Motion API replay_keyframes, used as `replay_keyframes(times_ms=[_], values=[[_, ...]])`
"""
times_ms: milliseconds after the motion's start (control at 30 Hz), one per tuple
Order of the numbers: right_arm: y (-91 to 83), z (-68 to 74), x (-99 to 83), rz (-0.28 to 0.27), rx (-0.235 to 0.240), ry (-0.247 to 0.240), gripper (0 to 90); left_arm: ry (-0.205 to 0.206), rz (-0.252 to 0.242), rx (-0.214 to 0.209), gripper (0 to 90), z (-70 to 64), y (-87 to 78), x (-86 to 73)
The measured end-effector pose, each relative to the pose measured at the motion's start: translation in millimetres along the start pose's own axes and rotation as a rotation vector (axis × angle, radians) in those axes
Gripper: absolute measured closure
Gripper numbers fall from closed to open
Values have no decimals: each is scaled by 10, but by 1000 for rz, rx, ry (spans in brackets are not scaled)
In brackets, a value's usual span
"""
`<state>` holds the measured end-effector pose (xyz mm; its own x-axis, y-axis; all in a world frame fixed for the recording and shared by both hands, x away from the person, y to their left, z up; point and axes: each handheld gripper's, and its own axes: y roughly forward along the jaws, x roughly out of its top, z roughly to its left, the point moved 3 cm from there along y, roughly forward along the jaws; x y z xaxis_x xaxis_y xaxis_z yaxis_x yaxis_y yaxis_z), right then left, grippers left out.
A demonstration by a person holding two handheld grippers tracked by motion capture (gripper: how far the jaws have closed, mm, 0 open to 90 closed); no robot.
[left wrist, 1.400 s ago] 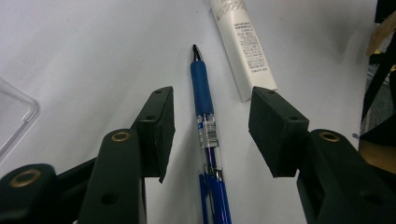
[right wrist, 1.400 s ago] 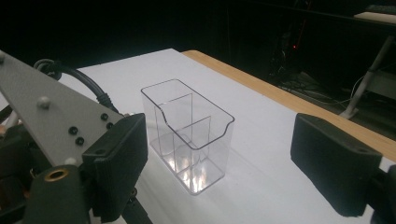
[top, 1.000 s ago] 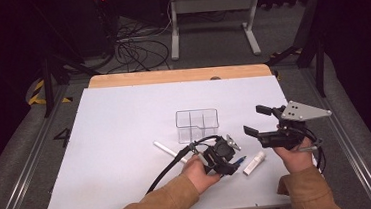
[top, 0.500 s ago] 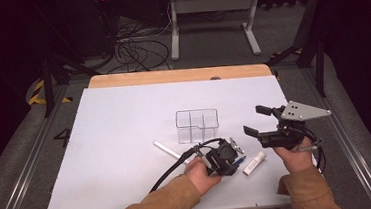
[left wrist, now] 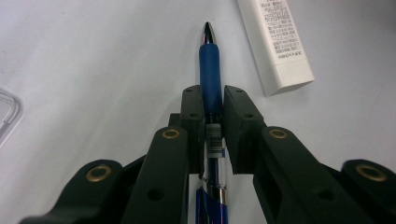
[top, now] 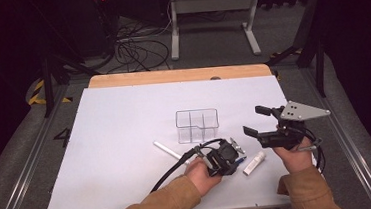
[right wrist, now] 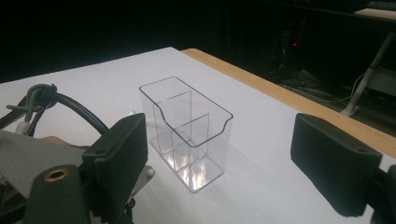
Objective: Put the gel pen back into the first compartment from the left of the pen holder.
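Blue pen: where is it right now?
The blue pen sits clamped in the left claw, tip forward, low over the table, just left of the white tube.

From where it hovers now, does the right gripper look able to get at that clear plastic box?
Probably yes. The right gripper is open and points at the clear box, with bare white table between them. The left gripper, shut on a blue pen, sits off to the side.
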<state>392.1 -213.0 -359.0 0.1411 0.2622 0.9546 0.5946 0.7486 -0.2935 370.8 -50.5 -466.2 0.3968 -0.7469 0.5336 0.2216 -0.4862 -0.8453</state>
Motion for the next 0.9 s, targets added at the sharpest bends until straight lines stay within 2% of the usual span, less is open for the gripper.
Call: replay_keyframes(times_ms=[200,600,900], values=[[-14,3,8,-7,2,3,194,9,-27,3,795,-21,-64,15],[-23,10,20,-16,-1,2,194,27,-115,11,795,-26,-386,20],[-20,11,18,-13,2,3,194,36,-138,2,794,-39,-554,9]])
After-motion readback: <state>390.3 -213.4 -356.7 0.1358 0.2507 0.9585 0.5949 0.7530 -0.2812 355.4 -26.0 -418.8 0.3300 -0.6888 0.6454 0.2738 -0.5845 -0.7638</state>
